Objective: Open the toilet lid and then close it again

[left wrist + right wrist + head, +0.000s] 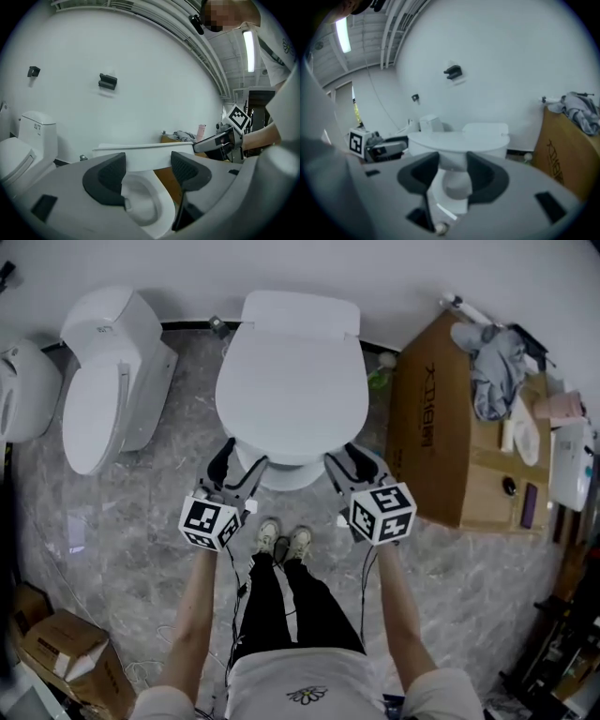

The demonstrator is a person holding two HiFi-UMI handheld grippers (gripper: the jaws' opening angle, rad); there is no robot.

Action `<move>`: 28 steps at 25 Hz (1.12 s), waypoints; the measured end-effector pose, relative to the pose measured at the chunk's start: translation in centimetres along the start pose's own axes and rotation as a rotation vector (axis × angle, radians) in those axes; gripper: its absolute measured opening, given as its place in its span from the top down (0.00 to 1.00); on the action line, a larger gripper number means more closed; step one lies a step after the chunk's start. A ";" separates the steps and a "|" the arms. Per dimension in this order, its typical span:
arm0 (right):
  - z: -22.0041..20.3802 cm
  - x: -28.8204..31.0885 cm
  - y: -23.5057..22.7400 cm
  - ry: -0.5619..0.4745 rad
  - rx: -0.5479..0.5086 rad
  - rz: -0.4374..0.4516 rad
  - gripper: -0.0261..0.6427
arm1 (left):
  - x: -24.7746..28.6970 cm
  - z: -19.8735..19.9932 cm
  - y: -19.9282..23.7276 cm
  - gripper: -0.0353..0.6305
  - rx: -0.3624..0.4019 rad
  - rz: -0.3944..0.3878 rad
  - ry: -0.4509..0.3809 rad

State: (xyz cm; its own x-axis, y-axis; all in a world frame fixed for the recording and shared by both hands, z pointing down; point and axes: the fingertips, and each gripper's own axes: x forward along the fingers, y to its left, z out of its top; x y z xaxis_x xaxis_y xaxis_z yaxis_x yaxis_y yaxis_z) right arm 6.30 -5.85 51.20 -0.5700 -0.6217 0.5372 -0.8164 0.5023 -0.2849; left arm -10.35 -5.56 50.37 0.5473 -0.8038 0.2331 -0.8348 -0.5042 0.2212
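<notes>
Head view: the toilet lid [291, 381] lies nearly flat over its bowl [140, 199], front edge toward the person's feet, hinge end against the tank [302, 313].
Lid state: from the left gripper view its front edge stands a little clear of the bowl, so the opening looks begun but far from done.
Left claw [239, 463]: released, jaws wide apart, tips tucked at the lid's front-left edge; the edge crosses above the gap and the pads press on nothing.
Right claw [349, 458]: released too, jaws apart, at the lid's front-right edge, with the bowl showing through the gap.
Key relation: the lid lies ahead of and just above both claws; its long axis runs from that front edge straight away to the hinge by the tank.
Nearer hand: neither, as they flank the lid's front edge about evenly.
Next move, as I judge it: raise the front edge in an arc back toward the tank, both sides together.
Risk: the lid rests on open jaws rather than being gripped, so it may slip off and drop.
</notes>
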 end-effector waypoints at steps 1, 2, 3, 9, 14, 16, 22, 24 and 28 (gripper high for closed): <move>0.4 0.0 0.0 0.003 0.007 0.008 0.65 | 0.0 0.4 0.1 0.47 -0.004 0.002 0.004; 0.9 0.0 0.0 -0.001 0.014 0.014 0.65 | 0.2 1.0 0.1 0.47 -0.006 0.004 0.001; 1.8 0.0 -0.2 -0.011 0.021 0.020 0.65 | 0.5 1.8 0.3 0.47 -0.006 0.005 -0.007; 8.4 -0.1 -1.9 -0.077 0.092 0.049 0.65 | 3.4 8.2 1.1 0.47 -0.017 -0.007 -0.115; 13.3 0.4 -2.8 -0.075 0.127 0.079 0.65 | 5.4 13.0 2.2 0.46 -0.004 -0.021 -0.164; 15.2 0.7 -3.4 -0.083 0.143 0.082 0.65 | 6.5 15.0 2.4 0.46 0.048 -0.036 -0.168; 21.1 1.8 -5.9 -0.121 0.206 0.073 0.64 | 10.5 20.9 3.6 0.46 0.116 -0.070 -0.171; 22.8 2.3 -6.6 -0.126 0.225 0.066 0.64 | 11.4 22.3 4.3 0.46 0.095 -0.073 -0.188; 26.8 3.6 -7.7 -0.143 0.222 0.052 0.64 | 13.3 23.8 5.7 0.46 0.102 -0.092 -0.172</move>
State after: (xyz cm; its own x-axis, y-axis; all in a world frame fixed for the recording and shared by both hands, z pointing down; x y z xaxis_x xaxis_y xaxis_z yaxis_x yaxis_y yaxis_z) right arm 8.07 -28.06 34.10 -0.6063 -0.6848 0.4043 -0.7769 0.4018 -0.4847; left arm -9.26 -26.60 32.15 0.6103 -0.7906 0.0492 -0.7884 -0.6002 0.1346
